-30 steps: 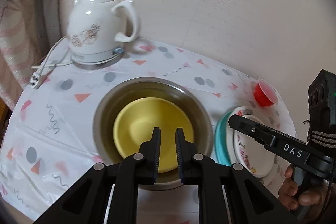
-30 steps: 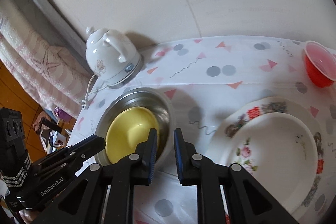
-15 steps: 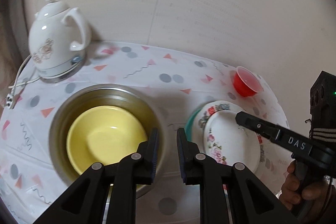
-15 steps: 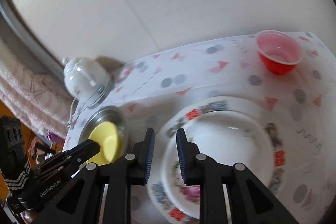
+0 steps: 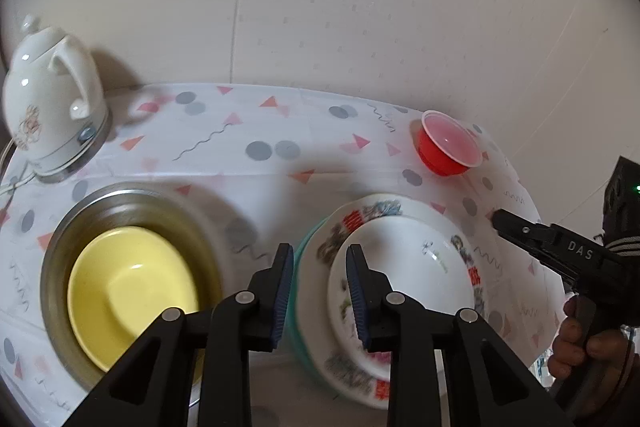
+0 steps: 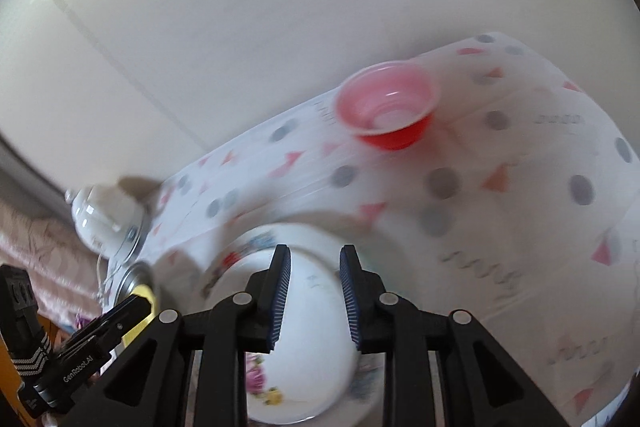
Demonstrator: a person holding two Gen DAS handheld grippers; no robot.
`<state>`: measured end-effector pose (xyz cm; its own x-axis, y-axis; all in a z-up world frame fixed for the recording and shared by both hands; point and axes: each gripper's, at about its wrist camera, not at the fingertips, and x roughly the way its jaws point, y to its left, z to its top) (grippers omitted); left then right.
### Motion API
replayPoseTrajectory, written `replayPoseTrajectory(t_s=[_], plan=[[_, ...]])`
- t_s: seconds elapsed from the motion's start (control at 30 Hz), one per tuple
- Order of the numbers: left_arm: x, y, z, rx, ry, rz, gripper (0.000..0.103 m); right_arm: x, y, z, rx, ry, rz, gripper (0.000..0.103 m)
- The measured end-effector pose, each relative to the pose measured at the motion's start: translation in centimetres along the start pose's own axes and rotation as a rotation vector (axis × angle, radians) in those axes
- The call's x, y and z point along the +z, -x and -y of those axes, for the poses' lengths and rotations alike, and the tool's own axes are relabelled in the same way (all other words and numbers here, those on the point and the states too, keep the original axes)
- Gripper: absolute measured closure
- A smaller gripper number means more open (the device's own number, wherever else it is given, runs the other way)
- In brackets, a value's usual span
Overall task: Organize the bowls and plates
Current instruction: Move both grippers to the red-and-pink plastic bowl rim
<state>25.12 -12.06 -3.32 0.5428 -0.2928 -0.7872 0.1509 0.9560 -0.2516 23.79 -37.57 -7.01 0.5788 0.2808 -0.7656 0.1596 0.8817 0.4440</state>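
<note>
A yellow bowl sits inside a steel bowl at the left. To its right, a white bowl rests in a floral plate on a teal plate. My left gripper hovers over the stack's left rim, jaws opening, pads touching nothing. My right gripper hangs over the white bowl and floral plate, jaws also opening and empty. A small red bowl stands behind the stack. From the left wrist view, the right gripper is at the stack's right side.
A white kettle with its cord stands at the back left on the patterned tablecloth. A wall runs right behind the table. The red bowl is near the table's back right edge. A hand holds the right gripper's handle.
Both grippers have swung right, away from the steel bowl with the yellow bowl and over the plate stack. Both pairs of jaws have widened from nearly shut.
</note>
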Motion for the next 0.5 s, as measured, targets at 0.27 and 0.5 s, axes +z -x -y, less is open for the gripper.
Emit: replayPoseTrajectory(t_s=[0.27, 0.5], plan=[[2.4, -2.7, 3.2, -0.062, -0.010, -0.029, 0.072, 3.1, 0.9, 4.6, -0.052, -0.065, 0.038, 0.077], [5.0, -6.0, 6.3, -0.112, -0.009, -0.056, 0.071, 6.4, -0.6, 6.9, -0.044, -0.099, 0.040, 0.080]])
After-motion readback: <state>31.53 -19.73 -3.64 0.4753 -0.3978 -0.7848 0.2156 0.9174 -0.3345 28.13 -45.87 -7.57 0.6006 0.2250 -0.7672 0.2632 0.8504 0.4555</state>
